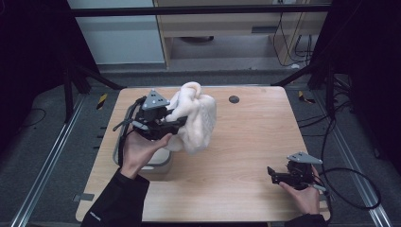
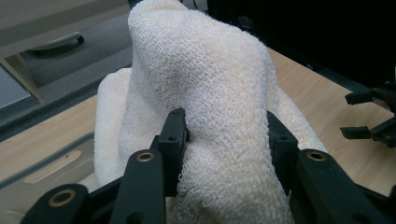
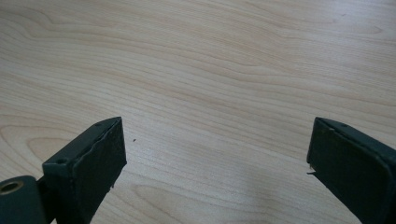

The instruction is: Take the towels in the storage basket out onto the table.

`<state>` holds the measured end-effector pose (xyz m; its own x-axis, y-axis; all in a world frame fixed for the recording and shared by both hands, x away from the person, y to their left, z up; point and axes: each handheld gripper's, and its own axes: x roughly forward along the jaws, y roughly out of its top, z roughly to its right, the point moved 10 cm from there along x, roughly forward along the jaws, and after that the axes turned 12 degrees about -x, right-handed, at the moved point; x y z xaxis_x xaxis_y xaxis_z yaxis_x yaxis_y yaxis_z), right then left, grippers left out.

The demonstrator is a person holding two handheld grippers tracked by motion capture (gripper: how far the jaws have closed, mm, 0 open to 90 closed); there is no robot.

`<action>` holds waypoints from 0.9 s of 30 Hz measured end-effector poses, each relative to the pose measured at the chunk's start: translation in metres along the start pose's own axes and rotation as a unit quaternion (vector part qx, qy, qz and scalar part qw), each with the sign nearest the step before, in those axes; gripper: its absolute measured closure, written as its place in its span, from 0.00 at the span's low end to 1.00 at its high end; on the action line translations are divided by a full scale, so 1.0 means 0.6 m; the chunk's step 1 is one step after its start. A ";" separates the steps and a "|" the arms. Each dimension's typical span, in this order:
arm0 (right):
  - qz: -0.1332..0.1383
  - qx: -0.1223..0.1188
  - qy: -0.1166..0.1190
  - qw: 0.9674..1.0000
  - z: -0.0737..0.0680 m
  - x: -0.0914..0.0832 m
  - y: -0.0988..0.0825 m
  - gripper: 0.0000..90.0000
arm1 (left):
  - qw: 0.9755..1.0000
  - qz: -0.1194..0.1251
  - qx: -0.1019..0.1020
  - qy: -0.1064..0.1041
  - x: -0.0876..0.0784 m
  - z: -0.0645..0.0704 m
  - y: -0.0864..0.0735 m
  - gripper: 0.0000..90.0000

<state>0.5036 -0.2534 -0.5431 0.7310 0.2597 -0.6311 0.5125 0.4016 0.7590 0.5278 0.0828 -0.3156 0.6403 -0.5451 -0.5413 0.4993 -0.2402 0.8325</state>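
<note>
Towel (image 1: pixel 196 120), white terry, hangs bunched from the left gripper (image 1: pixel 176 124), whose jaws are clamped on a thick fold of it, the rest drooping below and beyond them over the table (image 1: pixel 246 142). It looks light, limp and grippy rather than slick; a corner or hem would give a surer hold than this wad. A grey bin (image 1: pixel 158 163), possibly lidded, sits under that hand. The right gripper (image 1: pixel 272 174) rests apart, jaws wide and empty.
</note>
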 end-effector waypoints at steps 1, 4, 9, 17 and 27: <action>0.000 -0.001 -0.001 1.000 0.000 0.000 0.000 0.05 | 1.000 -0.003 0.002 -0.001 0.005 0.002 -0.002 0.65; -0.001 0.002 0.000 1.000 -0.001 0.001 -0.001 0.06 | 1.000 -0.008 0.002 -0.005 0.020 0.011 -0.009 0.65; -0.005 0.001 -0.003 1.000 -0.001 0.001 -0.002 0.06 | 1.000 -0.016 0.008 -0.008 0.046 0.027 -0.020 0.65; -0.006 -0.002 -0.006 1.000 0.000 0.000 -0.003 0.07 | 0.999 -0.035 0.006 -0.025 0.093 0.047 -0.047 0.65; -0.010 -0.011 -0.014 1.000 0.004 0.002 -0.006 0.07 | 0.997 -0.061 0.007 -0.042 0.152 0.067 -0.090 0.65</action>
<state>0.5039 -0.2567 -0.5462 0.7336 0.2272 -0.6404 0.5171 0.4248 0.7431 0.5356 0.0138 -0.4053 0.5239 -0.5772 -0.6265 0.5615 -0.3191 0.7635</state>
